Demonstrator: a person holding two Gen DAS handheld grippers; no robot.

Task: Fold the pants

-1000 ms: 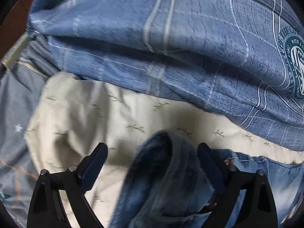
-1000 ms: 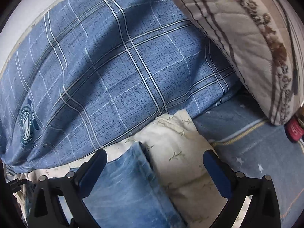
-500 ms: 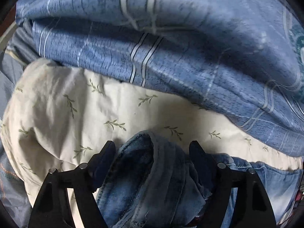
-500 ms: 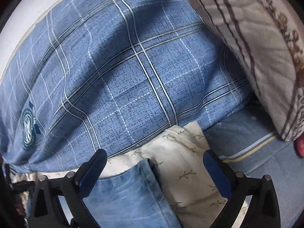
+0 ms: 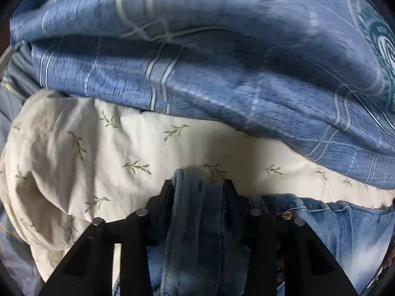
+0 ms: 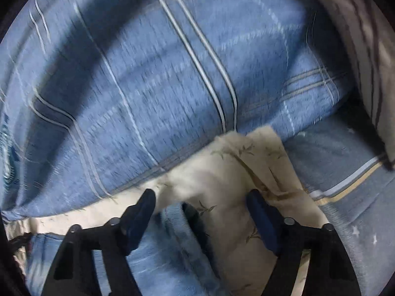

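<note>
Left gripper is closing, and its pads already pinch a bunched fold of the jeans, which lie on the cream leaf-print sheet below the blue plaid duvet. Right gripper is closing too (this view is blurred), the jeans' edge between its fingers, pads not yet on the cloth.

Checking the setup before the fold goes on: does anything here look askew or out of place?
Nothing looks damaged. The jeans lie on a rumpled cream leaf-print cloth, not a flat surface. The left gripper is closing on a bunched denim fold; the right gripper, closing, straddles the jeans' edge and the cream cloth.
</note>
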